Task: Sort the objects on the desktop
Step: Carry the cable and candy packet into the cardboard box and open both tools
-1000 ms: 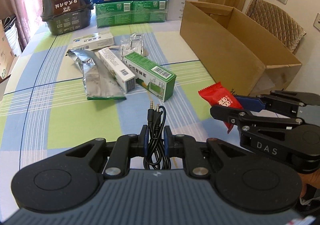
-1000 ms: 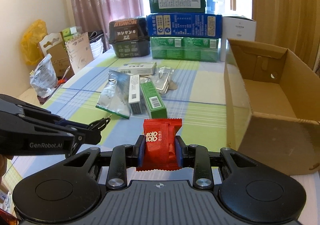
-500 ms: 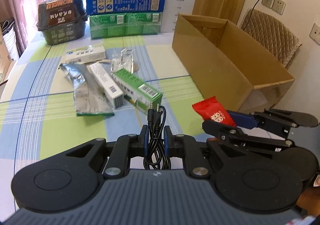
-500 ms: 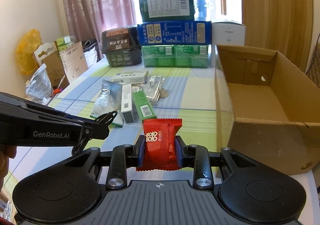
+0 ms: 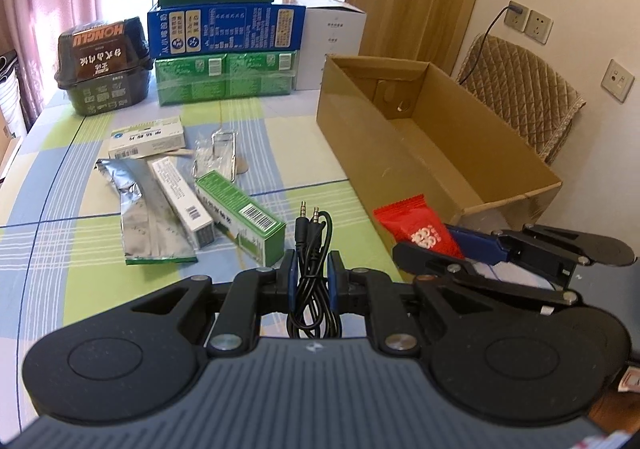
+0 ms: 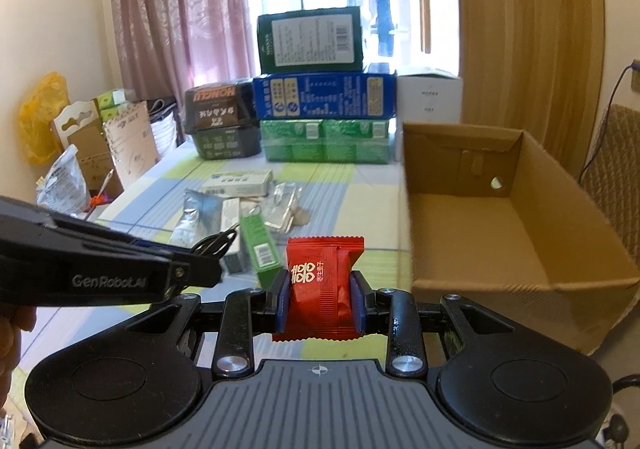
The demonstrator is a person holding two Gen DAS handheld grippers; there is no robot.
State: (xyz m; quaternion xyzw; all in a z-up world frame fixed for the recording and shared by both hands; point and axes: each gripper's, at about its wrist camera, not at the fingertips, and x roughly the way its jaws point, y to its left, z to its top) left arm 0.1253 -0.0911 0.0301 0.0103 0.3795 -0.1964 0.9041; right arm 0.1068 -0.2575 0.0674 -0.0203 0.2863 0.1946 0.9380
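My left gripper (image 5: 312, 277) is shut on a coiled black audio cable (image 5: 314, 249) and holds it above the table. My right gripper (image 6: 320, 305) is shut on a red snack packet (image 6: 322, 281); the packet also shows in the left wrist view (image 5: 420, 229), beside the near end of an open cardboard box (image 5: 420, 153). The box (image 6: 520, 233) looks empty inside. On the checked tablecloth (image 5: 80, 217) lie a green carton (image 5: 240, 213), a white carton (image 5: 182, 197), a silver foil pouch (image 5: 140, 209), a white medicine box (image 5: 148, 135) and a clear packet (image 5: 216, 153).
Stacked green, blue and dark green boxes (image 5: 224, 45), a black noodle tub (image 5: 104, 65) and a white box (image 5: 332, 37) stand at the table's far edge. A padded chair (image 5: 520, 89) is behind the cardboard box. Bags and cartons (image 6: 80, 153) sit left of the table.
Both grippers have risen and drawn back from the table, each still holding its item. The cardboard box now shows more of its inside.
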